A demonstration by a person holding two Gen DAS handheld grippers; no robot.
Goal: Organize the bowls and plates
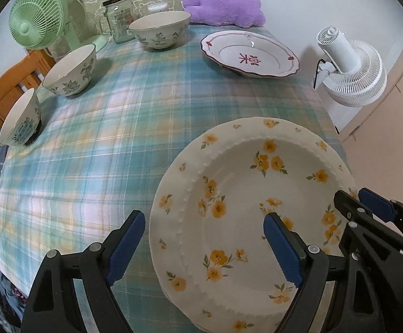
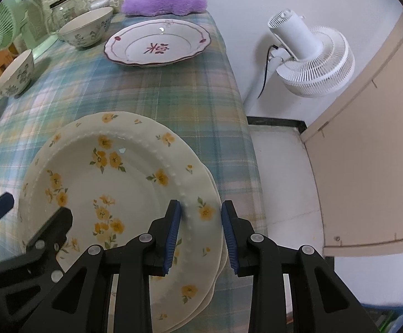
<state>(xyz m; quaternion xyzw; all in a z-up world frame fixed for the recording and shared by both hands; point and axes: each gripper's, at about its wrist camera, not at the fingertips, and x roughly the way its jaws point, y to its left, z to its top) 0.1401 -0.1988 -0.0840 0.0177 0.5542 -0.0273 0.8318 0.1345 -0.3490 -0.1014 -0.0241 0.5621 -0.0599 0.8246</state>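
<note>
- My left gripper (image 1: 204, 238) has its jaws wide apart, straddling the near-left rim of the yellow-flowered plate (image 1: 245, 194), gripping nothing
- My right gripper (image 2: 200, 233) has its jaws apart either side of that plate's right rim
- The plate tops a stack on the plaid-covered desk (image 1: 104, 138)
- Red-trimmed plate (image 1: 250, 54) and three bowls sit farther back
</note>
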